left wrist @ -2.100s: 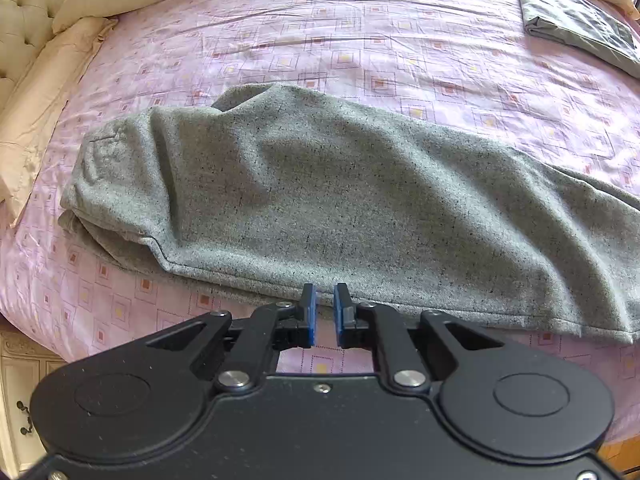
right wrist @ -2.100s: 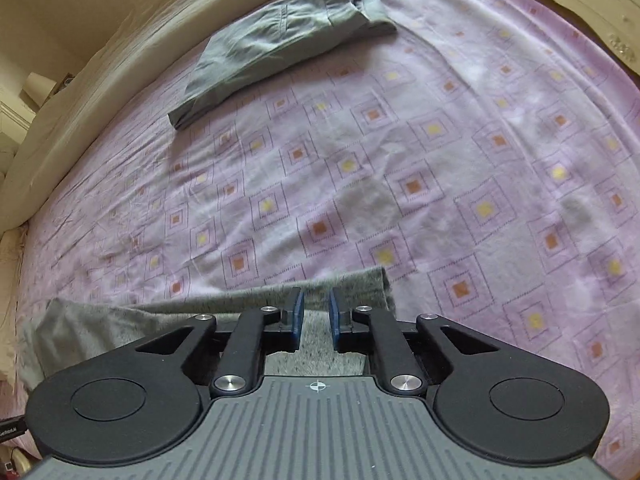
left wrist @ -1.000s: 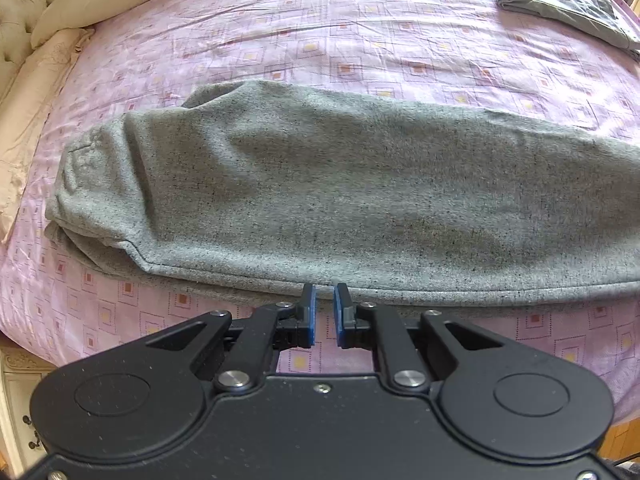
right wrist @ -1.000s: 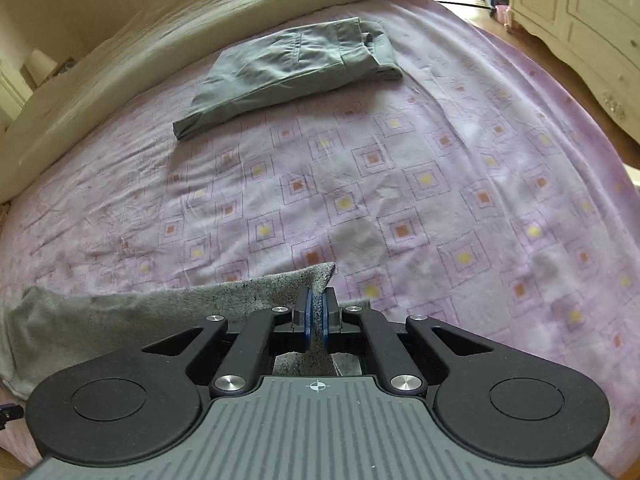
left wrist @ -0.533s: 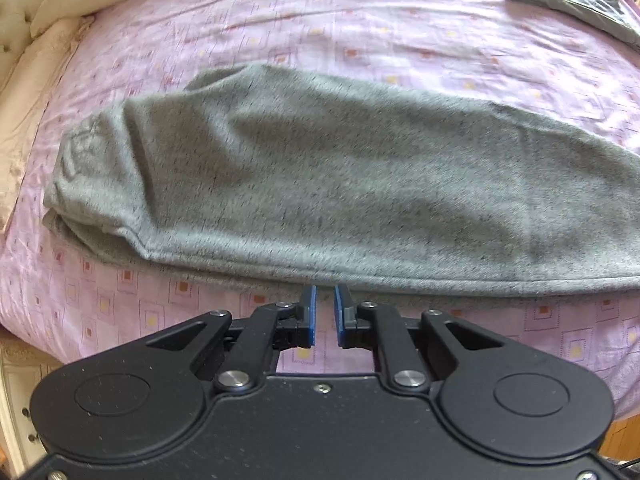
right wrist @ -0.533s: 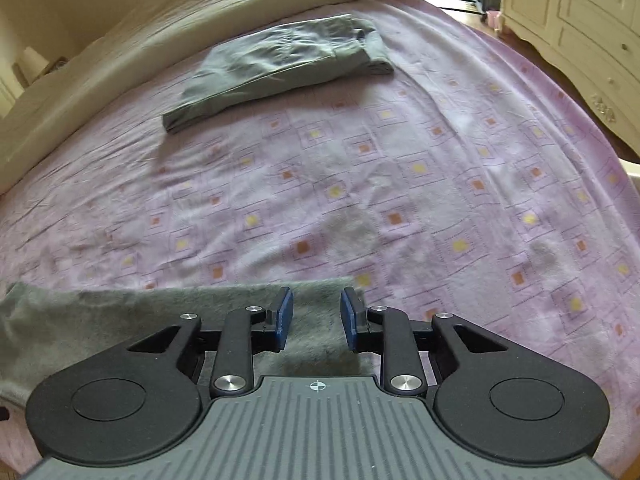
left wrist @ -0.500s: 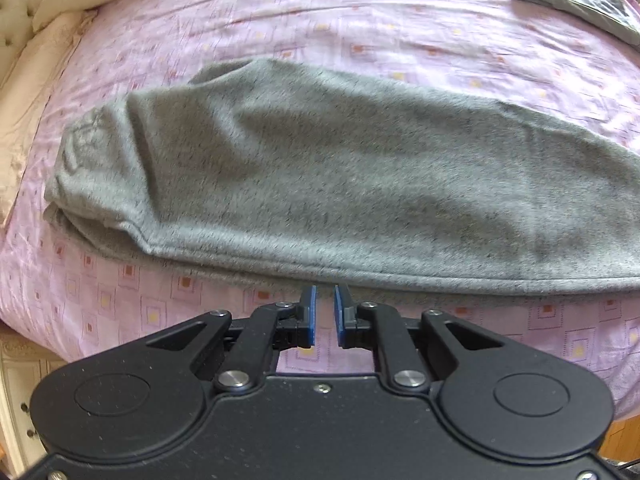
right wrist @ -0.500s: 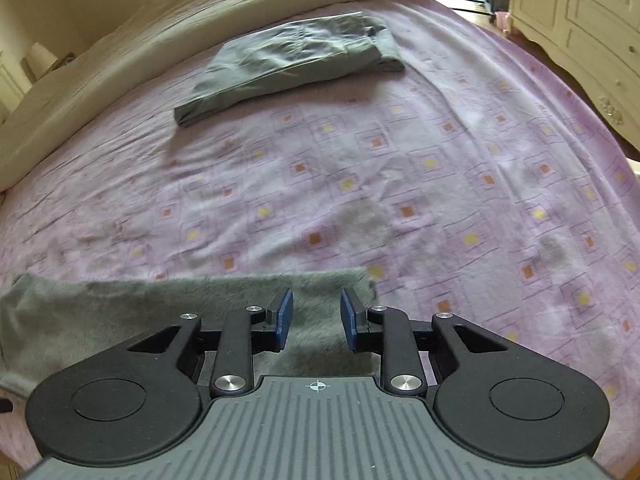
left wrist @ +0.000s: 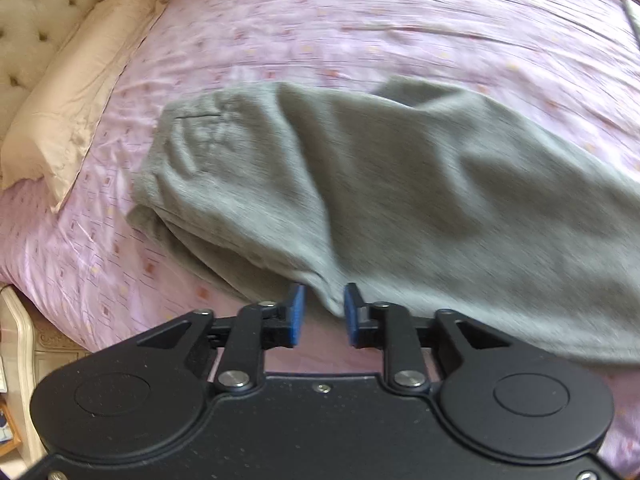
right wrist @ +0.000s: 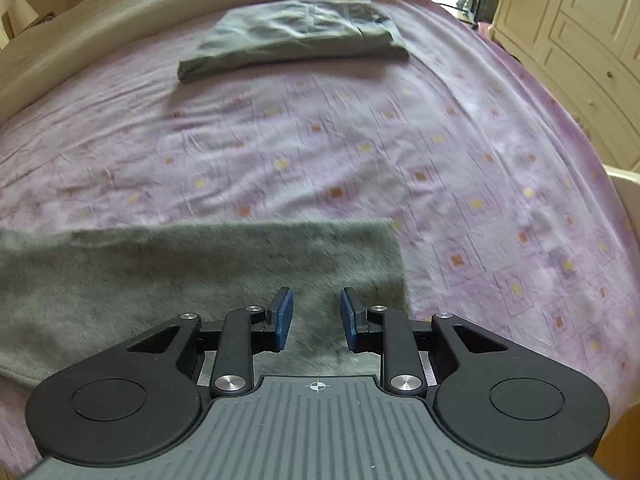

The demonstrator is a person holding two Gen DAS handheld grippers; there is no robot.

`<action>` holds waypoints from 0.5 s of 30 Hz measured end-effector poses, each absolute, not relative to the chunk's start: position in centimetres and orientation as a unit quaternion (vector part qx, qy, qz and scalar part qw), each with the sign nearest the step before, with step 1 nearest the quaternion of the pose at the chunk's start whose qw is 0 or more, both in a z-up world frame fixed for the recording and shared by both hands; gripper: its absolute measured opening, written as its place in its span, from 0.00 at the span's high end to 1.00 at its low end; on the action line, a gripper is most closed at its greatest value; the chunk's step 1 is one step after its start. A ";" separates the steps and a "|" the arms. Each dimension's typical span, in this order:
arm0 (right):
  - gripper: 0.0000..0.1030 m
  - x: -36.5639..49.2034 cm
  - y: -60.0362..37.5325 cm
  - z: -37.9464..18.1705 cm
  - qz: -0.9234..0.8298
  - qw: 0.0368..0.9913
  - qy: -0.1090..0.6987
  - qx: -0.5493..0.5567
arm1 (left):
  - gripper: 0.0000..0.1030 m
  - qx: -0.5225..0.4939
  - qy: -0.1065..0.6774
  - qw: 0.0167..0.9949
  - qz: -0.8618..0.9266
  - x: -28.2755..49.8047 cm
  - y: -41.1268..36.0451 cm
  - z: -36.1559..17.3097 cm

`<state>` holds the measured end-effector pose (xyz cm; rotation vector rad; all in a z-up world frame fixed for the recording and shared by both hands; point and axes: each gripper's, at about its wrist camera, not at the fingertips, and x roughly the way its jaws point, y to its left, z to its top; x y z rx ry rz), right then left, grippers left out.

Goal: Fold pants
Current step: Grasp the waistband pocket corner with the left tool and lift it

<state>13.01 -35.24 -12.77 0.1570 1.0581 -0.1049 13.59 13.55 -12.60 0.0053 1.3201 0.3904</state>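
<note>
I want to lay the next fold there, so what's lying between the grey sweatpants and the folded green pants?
In the right wrist view, only bare purple bedsheet lies between the grey sweatpants and the folded green pants.

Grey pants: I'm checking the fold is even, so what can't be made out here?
- Left wrist view: grey pants motion-blurred; cuff end cut off by right edge.
- Right wrist view: waist end cut off by left edge; near hem hidden behind right gripper.
- Lower layer: covered by upper.

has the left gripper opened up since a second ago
Yes. The left gripper stands wider open now, its blue pads either side of the grey pants' near edge; before, the pads were nearly together, short of that edge.
</note>
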 end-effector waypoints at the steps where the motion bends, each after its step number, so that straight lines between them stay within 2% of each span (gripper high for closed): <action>1: 0.75 13.3 -34.0 -12.2 -0.044 0.861 0.500 0.080 | 0.63 -0.023 0.611 0.770 0.183 14.1 15.3 -12.7; 5: 0.75 13.5 -27.9 -10.5 -0.031 0.861 0.494 0.114 | 0.62 -0.132 0.612 0.759 0.179 14.7 22.2 -13.2; 9: 0.75 12.9 -20.5 -9.7 -0.009 0.861 0.493 0.126 | 0.44 -0.160 0.606 0.760 0.172 14.5 27.0 -14.1; 12: 0.75 12.7 -15.5 -9.7 0.008 0.857 0.497 0.137 | 0.41 -0.155 0.610 0.760 0.161 14.9 29.7 -15.3; 15: 0.75 12.5 -11.2 -9.8 0.029 0.854 0.502 0.137 | 0.33 -0.174 0.622 0.748 0.152 15.6 31.9 -16.6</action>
